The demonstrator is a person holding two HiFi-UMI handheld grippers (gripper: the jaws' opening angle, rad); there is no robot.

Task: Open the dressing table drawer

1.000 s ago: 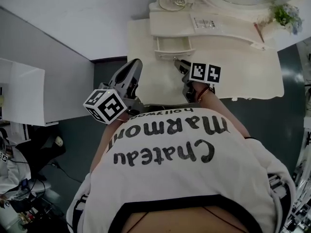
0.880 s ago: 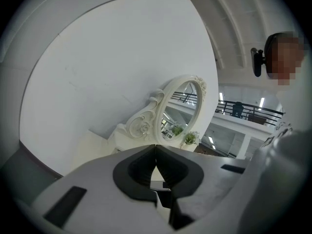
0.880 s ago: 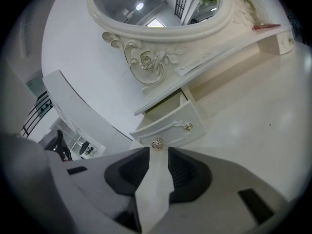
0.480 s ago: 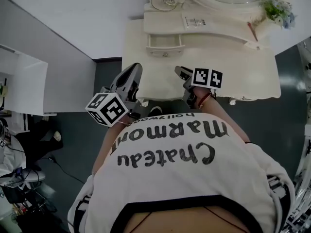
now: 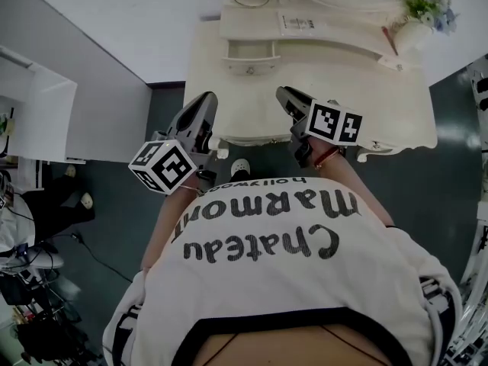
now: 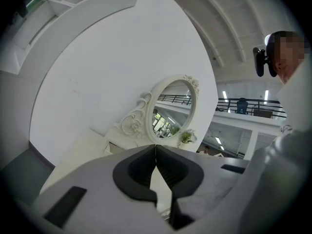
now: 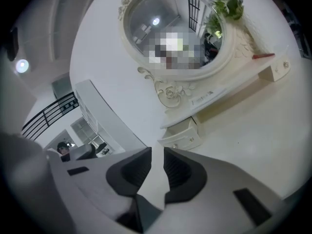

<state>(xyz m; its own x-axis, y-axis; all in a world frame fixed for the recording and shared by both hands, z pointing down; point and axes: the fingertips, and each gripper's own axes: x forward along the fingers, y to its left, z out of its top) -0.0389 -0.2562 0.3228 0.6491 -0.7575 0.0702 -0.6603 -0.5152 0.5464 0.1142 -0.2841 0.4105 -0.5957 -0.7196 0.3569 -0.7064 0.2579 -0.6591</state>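
Both my tongs have backed off the opened drawer point(image 5: 250, 58), left gripper point(image 5: 204, 99) clenched empty, right gripper point(image 5: 284, 94) just narrowing on nothing; I'd simply withdraw.

Staged bedroom corner in a big hall/lab, not a real home: cream dressing table point(image 5: 343, 90) w/ oval mirror point(image 6: 173, 108) vs white partition wall point(image 5: 114, 21), plus mezzanine railing point(image 6: 253, 102), strip lights point(image 6: 225, 94), cables point(image 5: 91, 254) on dark floor point(image 5: 114, 204) at left.

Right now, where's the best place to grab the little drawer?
Probably the small knob on the front of the drawer, pinched from the table's near side: it juts toward the person, and the drawer, already partly out, slides that way.
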